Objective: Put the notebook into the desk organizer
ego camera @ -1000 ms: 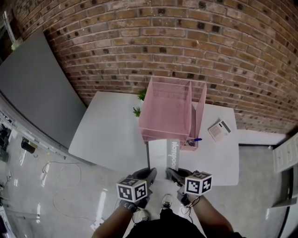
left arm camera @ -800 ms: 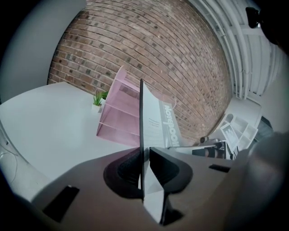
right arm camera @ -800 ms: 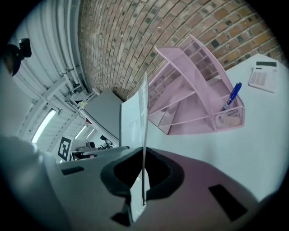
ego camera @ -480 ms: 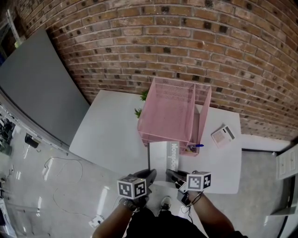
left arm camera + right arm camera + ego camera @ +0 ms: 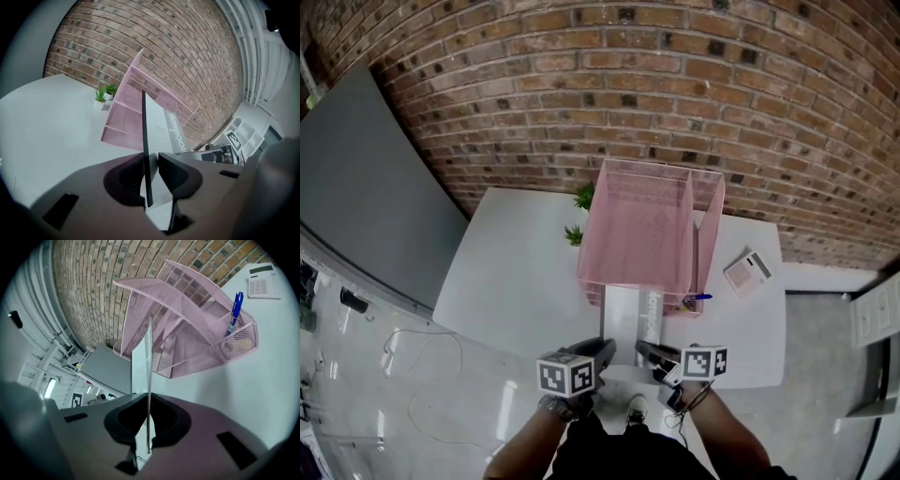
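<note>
From the head view, a pink desk organizer (image 5: 642,234) stands on a white table (image 5: 506,281), close to a brick wall (image 5: 675,84). The notebook (image 5: 630,314) lies flat just in front of it. Its far end is tucked under the near edge of the organizer, and its near end sticks out toward the person. The left gripper (image 5: 605,345) is at the near left side of the notebook and the right gripper (image 5: 642,348) is at the near right side. This view cannot show how the jaws sit. It does show two small green plants (image 5: 579,214) to the left of the organizer, a calculator (image 5: 747,270) to the right, and a blue pen (image 5: 696,300) at the near right corner.

The left gripper view shows the jaws up close. They are opening. The thin dark edge of the notebook stands between them, close to one pad, with a gap on the other side, so they have let go. The plants show here, but the pen does not.

The right gripper view shows its jaws squeezed tight on the notebook's edge. The pen stands in a little cup on the organizer's side. The calculator lies far off on the table. No plants show here.
</note>
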`<state>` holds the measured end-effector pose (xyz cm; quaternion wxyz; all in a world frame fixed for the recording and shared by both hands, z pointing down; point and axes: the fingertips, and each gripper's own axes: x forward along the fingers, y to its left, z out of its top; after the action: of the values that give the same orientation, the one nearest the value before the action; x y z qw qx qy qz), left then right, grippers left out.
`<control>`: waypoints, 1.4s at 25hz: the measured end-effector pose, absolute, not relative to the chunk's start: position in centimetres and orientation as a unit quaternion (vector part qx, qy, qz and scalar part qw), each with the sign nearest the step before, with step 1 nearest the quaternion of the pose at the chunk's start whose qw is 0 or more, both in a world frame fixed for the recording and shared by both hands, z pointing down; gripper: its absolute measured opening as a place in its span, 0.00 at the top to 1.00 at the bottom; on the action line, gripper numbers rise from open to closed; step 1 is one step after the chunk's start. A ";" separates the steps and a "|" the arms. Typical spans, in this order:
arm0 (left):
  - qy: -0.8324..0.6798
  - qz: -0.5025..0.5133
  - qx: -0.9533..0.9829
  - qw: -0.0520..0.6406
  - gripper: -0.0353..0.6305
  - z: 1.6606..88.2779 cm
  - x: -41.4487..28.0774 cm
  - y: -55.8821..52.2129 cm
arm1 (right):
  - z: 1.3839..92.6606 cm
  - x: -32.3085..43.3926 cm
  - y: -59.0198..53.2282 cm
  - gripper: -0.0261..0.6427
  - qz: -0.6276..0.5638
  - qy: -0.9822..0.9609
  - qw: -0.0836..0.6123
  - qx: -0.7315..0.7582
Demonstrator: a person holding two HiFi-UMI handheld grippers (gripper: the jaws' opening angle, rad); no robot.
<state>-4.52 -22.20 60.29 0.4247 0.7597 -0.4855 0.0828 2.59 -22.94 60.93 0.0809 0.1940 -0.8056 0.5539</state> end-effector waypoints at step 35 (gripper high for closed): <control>-0.443 0.225 0.846 0.194 0.61 60.2 -9.3 -25.7 | 59.0 -1.6 -29.9 0.94 0.599 -0.753 -0.029 0.272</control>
<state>-9.29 -25.72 60.23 0.1944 0.8456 -0.4431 0.2254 -1.63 -29.88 59.05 -0.0292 0.2719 -0.7528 0.5987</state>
